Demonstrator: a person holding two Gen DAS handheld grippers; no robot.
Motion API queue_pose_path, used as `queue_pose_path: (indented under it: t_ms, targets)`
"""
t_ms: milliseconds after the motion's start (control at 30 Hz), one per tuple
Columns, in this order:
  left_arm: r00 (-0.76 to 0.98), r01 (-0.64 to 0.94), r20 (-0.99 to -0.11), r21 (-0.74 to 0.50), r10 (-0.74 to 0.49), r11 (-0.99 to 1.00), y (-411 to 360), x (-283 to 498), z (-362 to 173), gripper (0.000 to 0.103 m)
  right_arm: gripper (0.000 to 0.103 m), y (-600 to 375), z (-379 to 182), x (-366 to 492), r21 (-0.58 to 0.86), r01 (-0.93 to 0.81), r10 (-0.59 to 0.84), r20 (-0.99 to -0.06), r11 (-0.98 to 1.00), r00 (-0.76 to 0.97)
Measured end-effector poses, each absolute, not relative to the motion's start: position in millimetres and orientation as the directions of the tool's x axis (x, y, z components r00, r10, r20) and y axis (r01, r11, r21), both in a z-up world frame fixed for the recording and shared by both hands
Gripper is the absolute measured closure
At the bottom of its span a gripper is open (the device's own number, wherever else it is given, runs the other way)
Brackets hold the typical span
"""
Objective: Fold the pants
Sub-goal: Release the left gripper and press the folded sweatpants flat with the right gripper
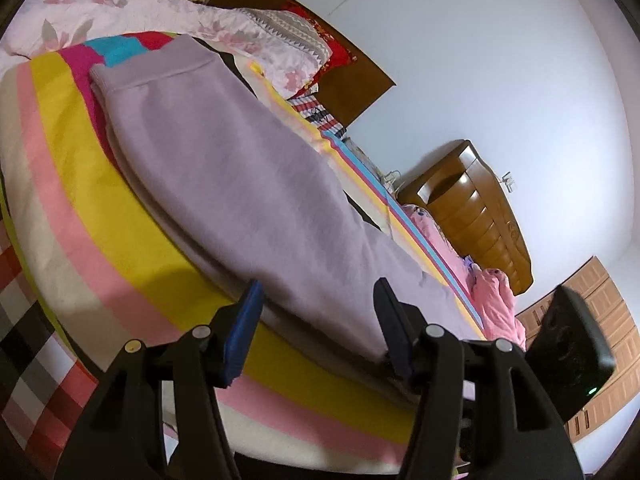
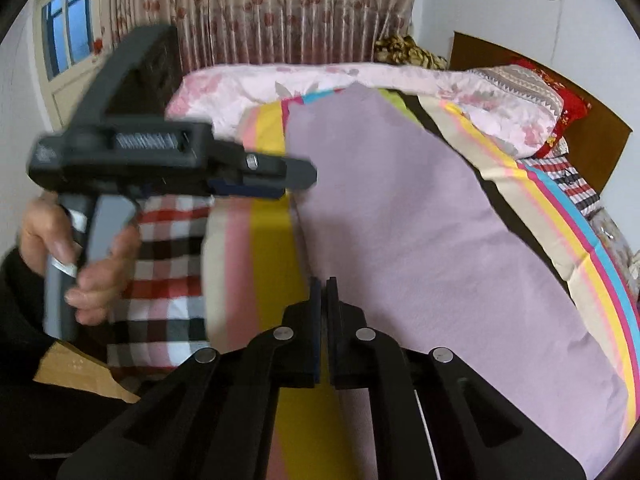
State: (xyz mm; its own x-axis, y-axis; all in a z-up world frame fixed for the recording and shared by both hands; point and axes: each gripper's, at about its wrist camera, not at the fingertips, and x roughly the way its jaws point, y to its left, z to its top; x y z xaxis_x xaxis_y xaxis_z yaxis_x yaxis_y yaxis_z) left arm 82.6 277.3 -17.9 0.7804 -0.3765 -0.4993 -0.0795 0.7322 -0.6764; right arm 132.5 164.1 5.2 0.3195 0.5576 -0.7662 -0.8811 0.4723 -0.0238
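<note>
Lilac pants (image 1: 240, 184) (image 2: 420, 220) lie flat and lengthwise on a bed with a striped sheet (image 1: 100, 240) (image 2: 272, 248). My left gripper (image 1: 320, 312) is open. Its fingers stand apart on either side of the pants' near edge, and the pads do not press on the cloth. In the right wrist view a hand (image 2: 92, 276) holds this left gripper (image 2: 300, 174), blurred, above the sheet's left side. My right gripper (image 2: 323, 284) is shut, and its tips meet right on the pants' left edge. The right gripper's black body (image 1: 568, 344) shows at the right of the left wrist view.
A pink floral quilt (image 1: 120, 12) (image 2: 280, 80) is bunched at the far end of the bed, against a wooden headboard (image 1: 320, 48). A checked cloth (image 2: 168, 260) hangs off the near side. A wooden cabinet (image 1: 480, 216) and pink clothing (image 1: 496, 300) lie beyond the bed.
</note>
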Motion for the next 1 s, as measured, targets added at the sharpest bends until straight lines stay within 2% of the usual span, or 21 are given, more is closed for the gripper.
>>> queue_pose_path:
  t_ms: [167, 233, 333, 600, 667, 700, 733, 833, 933, 1000]
  targets:
    - [0.753, -0.06, -0.492, -0.713, -0.438, 0.698, 271.9, 87.0, -26.9, 0.046, 0.1, 163.9, 0.4, 133.1, -0.002, -0.875, 0.567, -0.761, 0.484, 0.315]
    - [0.742, -0.086, -0.519, -0.701, -0.424, 0.708, 269.5, 90.8, -28.1, 0.046, 0.1, 159.0, 7.0, 132.1, 0.015, -0.872, 0.587, -0.745, 0.489, 0.316]
    - [0.743, -0.094, -0.512, -0.717, -0.431, 0.691, 272.2, 89.7, -29.0, 0.046, 0.1, 151.8, 19.5, 132.7, 0.058, -0.871, 0.631, -0.713, 0.487, 0.305]
    - [0.724, -0.097, -0.503, -0.752, -0.472, 0.652, 272.3, 101.1, -31.0, 0.048, 0.1, 150.9, 24.4, 133.1, 0.074, -0.869, 0.641, -0.707, 0.488, 0.3]
    - [0.73, -0.113, -0.509, -0.748, -0.456, 0.655, 275.4, 110.4, -32.9, 0.065, 0.1, 151.2, 24.2, 132.4, 0.069, -0.869, 0.638, -0.708, 0.489, 0.303]
    - [0.728, -0.125, -0.517, -0.746, -0.45, 0.654, 277.2, 113.4, -34.8, 0.091, 0.1, 151.8, 24.1, 132.5, 0.064, -0.869, 0.634, -0.711, 0.49, 0.305]
    - [0.729, -0.133, -0.521, -0.744, -0.444, 0.655, 279.0, 113.8, -35.5, 0.096, 0.1, 152.8, 23.5, 132.4, 0.058, -0.87, 0.63, -0.713, 0.49, 0.307]
    - [0.761, -0.126, -0.507, -0.728, -0.405, 0.674, 277.3, 103.3, -30.1, 0.098, 0.1, 156.0, 21.1, 127.5, 0.027, -0.876, 0.616, -0.721, 0.482, 0.317]
    - [0.756, -0.135, -0.553, -0.655, -0.35, 0.743, 268.8, 97.2, -28.9, 0.098, 0.1, 162.8, 8.0, 124.9, 0.009, -0.878, 0.582, -0.752, 0.478, 0.309]
    - [0.735, -0.157, -0.571, -0.668, -0.366, 0.727, 271.9, 101.6, -42.3, 0.098, 0.1, 166.3, -4.5, 126.4, 0.008, -0.875, 0.564, -0.768, 0.484, 0.304]
